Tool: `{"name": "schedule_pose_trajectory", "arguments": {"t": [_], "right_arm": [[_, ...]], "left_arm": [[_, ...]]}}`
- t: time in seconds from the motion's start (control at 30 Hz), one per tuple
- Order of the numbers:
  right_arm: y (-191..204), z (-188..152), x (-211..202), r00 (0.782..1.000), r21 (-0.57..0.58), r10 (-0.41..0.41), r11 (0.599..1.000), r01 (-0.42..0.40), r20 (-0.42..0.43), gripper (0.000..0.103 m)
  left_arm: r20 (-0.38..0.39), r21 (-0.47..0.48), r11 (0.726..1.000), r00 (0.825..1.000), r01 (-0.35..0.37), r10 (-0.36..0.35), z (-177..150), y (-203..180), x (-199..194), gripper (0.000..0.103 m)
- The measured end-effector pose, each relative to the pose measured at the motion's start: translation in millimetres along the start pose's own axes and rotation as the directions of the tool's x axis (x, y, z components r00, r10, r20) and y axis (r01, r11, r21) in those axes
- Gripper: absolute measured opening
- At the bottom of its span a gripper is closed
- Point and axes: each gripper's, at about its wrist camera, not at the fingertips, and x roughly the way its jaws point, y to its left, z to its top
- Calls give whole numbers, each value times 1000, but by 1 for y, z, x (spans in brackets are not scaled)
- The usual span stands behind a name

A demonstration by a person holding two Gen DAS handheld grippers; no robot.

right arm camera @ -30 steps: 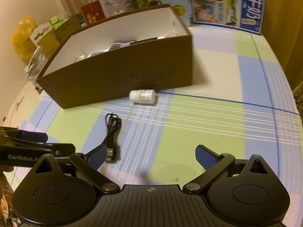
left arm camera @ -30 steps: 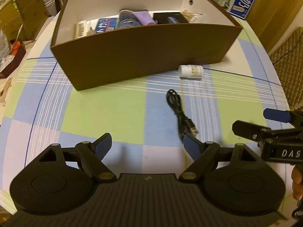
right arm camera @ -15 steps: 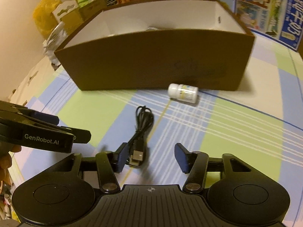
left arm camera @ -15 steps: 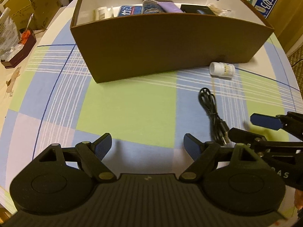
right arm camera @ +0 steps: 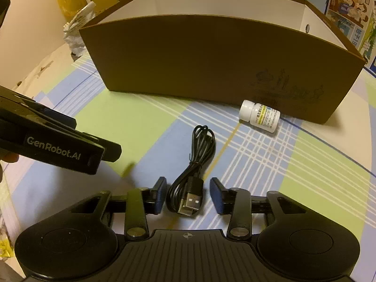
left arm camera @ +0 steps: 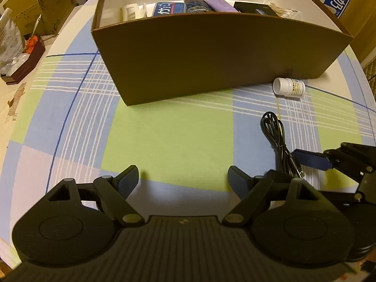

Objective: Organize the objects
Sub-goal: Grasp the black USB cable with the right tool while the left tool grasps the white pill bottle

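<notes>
Right wrist view: my right gripper (right arm camera: 186, 195) narrowed since before, fingers now flanking USB cable (right arm camera: 196, 164) plug at lower centre, not clamped. Left gripper (left arm camera: 182, 179) wide, empty.

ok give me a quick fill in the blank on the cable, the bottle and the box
1. The bundled black USB cable lies between the fingers of the ____ tool.
2. The white pill bottle lies on its ____ beside the brown box.
3. The left tool is open and holds ____.
4. The cable's plug is not yet ____ by the pads.

Missing words: right; side; nothing; gripped
</notes>
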Motion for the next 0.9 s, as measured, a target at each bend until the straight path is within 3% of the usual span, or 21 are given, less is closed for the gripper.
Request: {"name": "schedule_pose_trajectory", "arguments": {"t": [0.23, 0.47, 0.9], "right_arm": [[-9, -8, -6, 1000, 9, -24, 1000, 24, 3, 27], [-42, -27, -25, 997, 101, -83, 991, 83, -2, 26], [-111, -33, -46, 969, 300, -246, 925, 231, 11, 26]], "left_arm": [[-2, 28, 999, 1000, 19, -19, -1, -8, 3, 80], [5, 74, 995, 998, 62, -62, -6, -25, 8, 80], [56, 164, 973, 984, 161, -172, 4, -72, 26, 80]]}}
